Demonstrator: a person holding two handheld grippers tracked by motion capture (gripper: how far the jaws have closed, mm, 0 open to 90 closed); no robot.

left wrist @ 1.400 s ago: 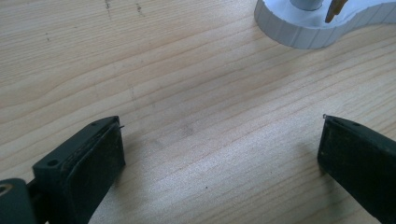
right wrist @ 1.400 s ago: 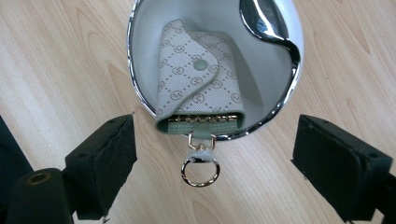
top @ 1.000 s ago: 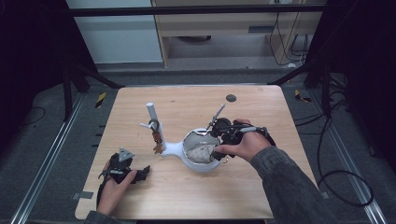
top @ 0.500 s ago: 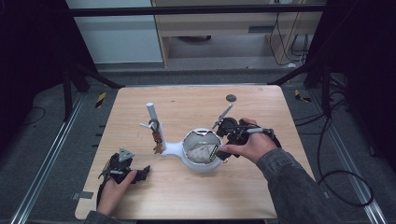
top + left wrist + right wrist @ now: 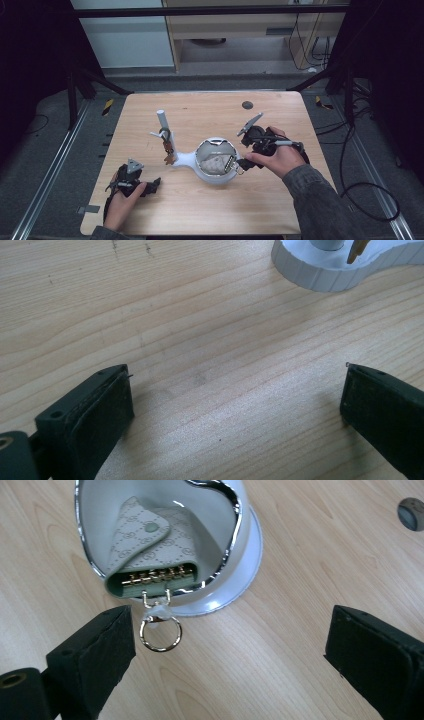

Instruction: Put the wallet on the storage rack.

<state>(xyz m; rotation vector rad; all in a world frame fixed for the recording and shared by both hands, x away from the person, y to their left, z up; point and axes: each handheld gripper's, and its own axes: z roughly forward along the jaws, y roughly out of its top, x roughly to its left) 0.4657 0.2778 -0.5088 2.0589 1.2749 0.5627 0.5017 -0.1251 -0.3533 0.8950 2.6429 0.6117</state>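
Wooden table [image 5: 210, 210] bore white tray [image 5: 250, 545] holding key case [image 5: 150, 550], ring [image 5: 160, 634] overhanging; right gripper [image 5: 230, 645] just opened, empty; left gripper [image 5: 235, 400] released.

Light falls from overhead onto the pale wooden desk [image 5: 210, 200], evenly lit, while the floor and frame around it sink into near-black. The high view is soft and a little grainy. Close up, wood grain is crisp; the chrome rim of the white oval tray [image 5: 235, 525] flashes glare, and soft shadows sit under the black padded jaws.
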